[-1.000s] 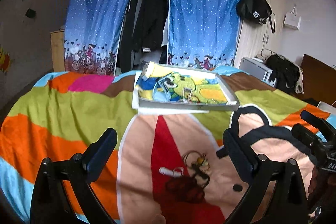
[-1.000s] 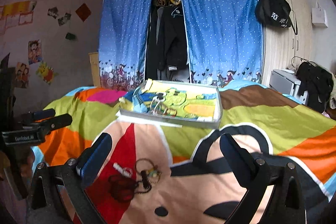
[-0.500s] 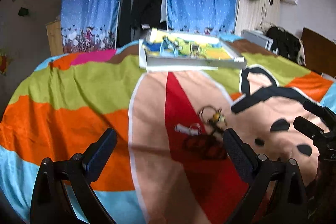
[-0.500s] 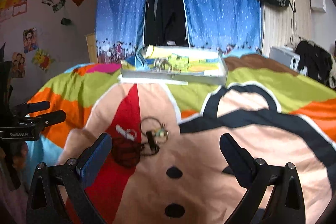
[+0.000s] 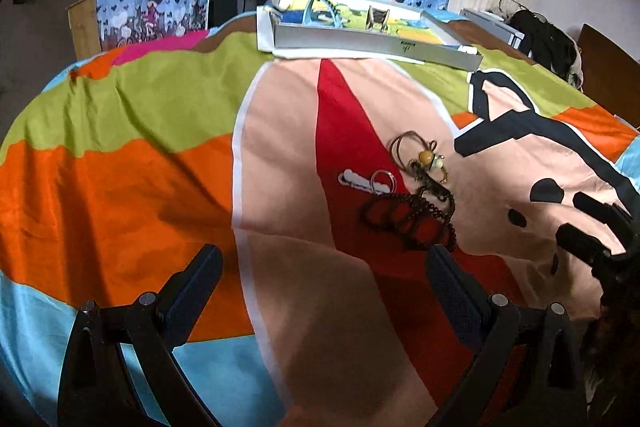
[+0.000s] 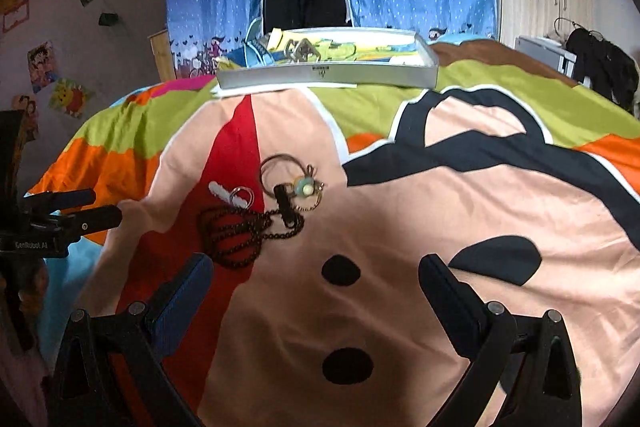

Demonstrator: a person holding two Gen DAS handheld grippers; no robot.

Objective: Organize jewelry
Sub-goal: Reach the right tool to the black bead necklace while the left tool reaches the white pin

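Big colourful bedspread (image 5: 132, 163) fills both views. At 12 o'clock on it sits a shallow white tray (image 6: 328, 73) with a few bits already inside. The jewelry pile (image 6: 260, 211) lies on the red stripe: dark beaded chain (image 5: 404, 219), white clip (image 5: 356, 181) with a small ring touching it, and a cord with a yellow-green bead at its 1 o'clock. Left gripper (image 5: 320, 287) hovers with fingers wide apart, pile at its 1 o'clock. Right gripper (image 6: 316, 291) is spread too, nothing held, pile at 11 o'clock.
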